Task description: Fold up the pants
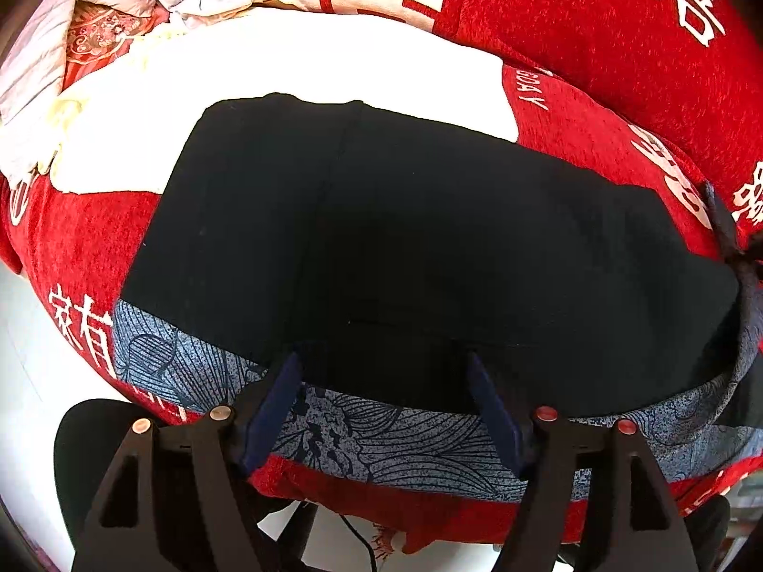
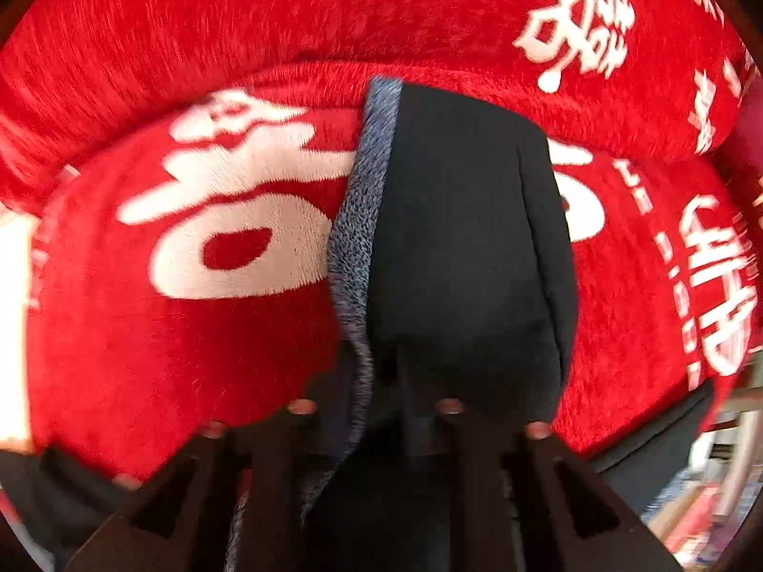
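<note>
On the red blanket [image 1: 596,24], left tongs [image 1: 386,367] gape over the pants [image 1: 381,238] hem; right tongs [image 2: 376,381] pinch the pants' edge.

Two black hand-held grippers with navy finger pads and round metal studs

The left gripper [image 1: 384,381] is showing two black plastic arms cut through with triangular openings, each arm ending in a flat navy-blue pad [image 1: 274,410]; relative to those pads, two coppery studs [image 1: 220,413] are sitting just outboard on the left arm and two red studs [image 1: 546,413] just outboard on the right arm, and a thin black cable [image 1: 360,541] is trailing below the left pad. The right gripper [image 2: 376,381] is showing the same black triangular-cut arms, blurred, with dull reddish studs [image 2: 450,405] glinting near their tips; its pads are too dark to make out.
</note>
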Tool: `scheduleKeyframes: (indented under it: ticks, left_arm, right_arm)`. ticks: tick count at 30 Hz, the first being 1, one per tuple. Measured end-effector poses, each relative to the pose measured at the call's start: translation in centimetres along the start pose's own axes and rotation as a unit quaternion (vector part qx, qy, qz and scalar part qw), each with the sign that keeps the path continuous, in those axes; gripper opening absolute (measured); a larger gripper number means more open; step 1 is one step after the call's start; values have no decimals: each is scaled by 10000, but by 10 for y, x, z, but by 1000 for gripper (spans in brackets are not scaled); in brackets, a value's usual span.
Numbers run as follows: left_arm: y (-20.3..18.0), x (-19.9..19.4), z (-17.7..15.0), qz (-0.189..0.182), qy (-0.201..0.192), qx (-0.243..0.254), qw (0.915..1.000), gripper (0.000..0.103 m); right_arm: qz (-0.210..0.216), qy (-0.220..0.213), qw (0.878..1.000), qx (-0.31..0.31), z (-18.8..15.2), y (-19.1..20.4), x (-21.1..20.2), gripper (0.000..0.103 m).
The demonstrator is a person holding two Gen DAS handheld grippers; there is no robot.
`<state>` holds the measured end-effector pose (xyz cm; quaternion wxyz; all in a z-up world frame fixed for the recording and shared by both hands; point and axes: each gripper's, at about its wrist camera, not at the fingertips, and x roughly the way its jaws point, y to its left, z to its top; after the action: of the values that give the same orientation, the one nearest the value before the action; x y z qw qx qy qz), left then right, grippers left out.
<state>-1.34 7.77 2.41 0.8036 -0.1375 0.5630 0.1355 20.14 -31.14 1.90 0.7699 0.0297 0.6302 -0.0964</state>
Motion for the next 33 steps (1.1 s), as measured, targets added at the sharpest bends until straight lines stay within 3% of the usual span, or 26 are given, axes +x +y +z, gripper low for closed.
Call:
scheduleKeyframes:
  ticks: [4, 8, 11, 14, 16, 18, 20, 22, 24, 27, 33]
  left_arm:
    - [-3, -2, 1, 45, 75, 68, 9999, 74]
    - [-16, -8, -2, -208, 212, 358, 9989, 74]
    - [-43, -11, -8, -271, 139, 865, 9958, 74]
    - [-73, -11, -11, -352, 135, 1293, 9909, 74]
    - [-87, -11, -12, -429, 169, 1461, 9882, 74]
    - [-94, -10, -12, -489, 233, 1544, 9865, 74]
    - [-97, -9, -14, -414, 233, 1588, 9862, 74]
    - [-96, -9, -13, -383, 224, 1586, 9864, 74]
    - [-97, -9, -13, -362, 226, 1547, 9870, 74]
    - [-99, -9, -15, -271, 216, 1562, 9871, 74]
    - [-110, -8, -15, -218, 209, 1722, 9846, 74]
  right_arm:
    - [255, -793, 9949, 570, -42, -52, -45, 10]
    - [285, -1525, 9814, 1131, -103, -108, -89, 10]
    - [321, -1579, 9761, 1457, -145, -143, -88, 10]
    - [242, -1373, 9753, 1711, -166, -172, -51, 10]
    - [759, -1243, 9682, 2036, -173, -192, -34, 11]
    - [1112, -1485, 9595, 2120, -175, -202, -35, 14]
    - [1330, -1605, 9573, 2003, -171, -207, -35, 24]
    - [1693, -1659, 9504, 2014, -166, -215, -31, 48]
    - [1971, -1764, 9415, 2090, -164, -223, -26, 53]
    - [2143, -1924, 9311, 2240, -163, -234, -19, 53]
    - [1907, -2295, 9210, 2505, -149, -252, -17, 53]
